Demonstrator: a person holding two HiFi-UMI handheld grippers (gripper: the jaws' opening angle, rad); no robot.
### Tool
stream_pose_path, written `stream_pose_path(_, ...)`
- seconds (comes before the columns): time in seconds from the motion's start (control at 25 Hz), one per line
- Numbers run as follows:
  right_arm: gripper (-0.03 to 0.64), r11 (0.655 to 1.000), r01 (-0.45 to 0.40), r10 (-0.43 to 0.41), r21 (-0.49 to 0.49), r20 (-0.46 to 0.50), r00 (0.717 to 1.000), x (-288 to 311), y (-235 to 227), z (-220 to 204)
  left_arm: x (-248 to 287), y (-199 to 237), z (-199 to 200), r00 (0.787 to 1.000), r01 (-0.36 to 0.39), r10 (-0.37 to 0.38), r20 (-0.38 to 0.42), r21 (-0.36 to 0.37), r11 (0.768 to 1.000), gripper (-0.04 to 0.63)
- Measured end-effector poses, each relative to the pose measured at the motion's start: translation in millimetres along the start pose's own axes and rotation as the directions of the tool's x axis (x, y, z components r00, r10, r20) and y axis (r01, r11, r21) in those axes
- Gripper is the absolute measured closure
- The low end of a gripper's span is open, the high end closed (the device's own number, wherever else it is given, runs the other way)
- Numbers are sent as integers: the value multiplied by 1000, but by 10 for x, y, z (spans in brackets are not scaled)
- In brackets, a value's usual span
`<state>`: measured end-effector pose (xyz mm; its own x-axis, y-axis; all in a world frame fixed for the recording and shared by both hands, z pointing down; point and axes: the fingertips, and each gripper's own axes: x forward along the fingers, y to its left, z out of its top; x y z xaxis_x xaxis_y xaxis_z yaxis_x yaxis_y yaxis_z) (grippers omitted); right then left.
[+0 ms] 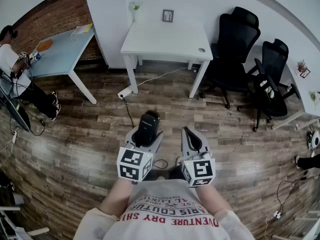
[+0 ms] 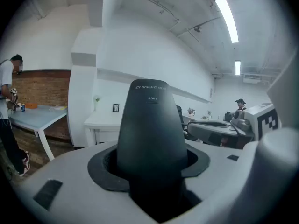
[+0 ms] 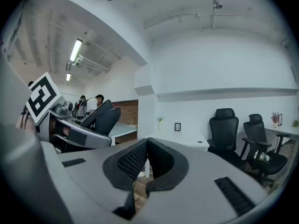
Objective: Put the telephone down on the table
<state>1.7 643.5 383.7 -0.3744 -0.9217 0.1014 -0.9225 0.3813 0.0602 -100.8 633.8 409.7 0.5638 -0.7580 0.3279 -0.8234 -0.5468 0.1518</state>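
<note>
Left gripper point(image 1: 148, 132) is clamped on a black telephone handset point(image 2: 152, 129), held up over the floor, probably carrying it. The white table point(image 1: 165, 39) is well ahead of it, so the handset isn't down yet. Right gripper point(image 1: 192, 143), just to its right, is closed and empty. The handset reads "CHINO-E", and below that something like "A051".

One telephone point(image 2: 152, 134), two grippers point(image 1: 148, 133) point(image 1: 190, 134), two black office chairs point(image 1: 239, 39) point(image 1: 272, 64)
</note>
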Motion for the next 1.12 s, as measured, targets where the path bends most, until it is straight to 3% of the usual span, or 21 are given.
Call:
stream_pose_path(0.8,592,999,-18,16,51,41,999,99,62,31,19,211,19,1000,-20,21,19,-51,999,311)
stream_pose_path(1.12,592,996,-38,38,81,-3,999,567,-181,-162,459,441,-27,999,-42,41,-20,-71,997,311)
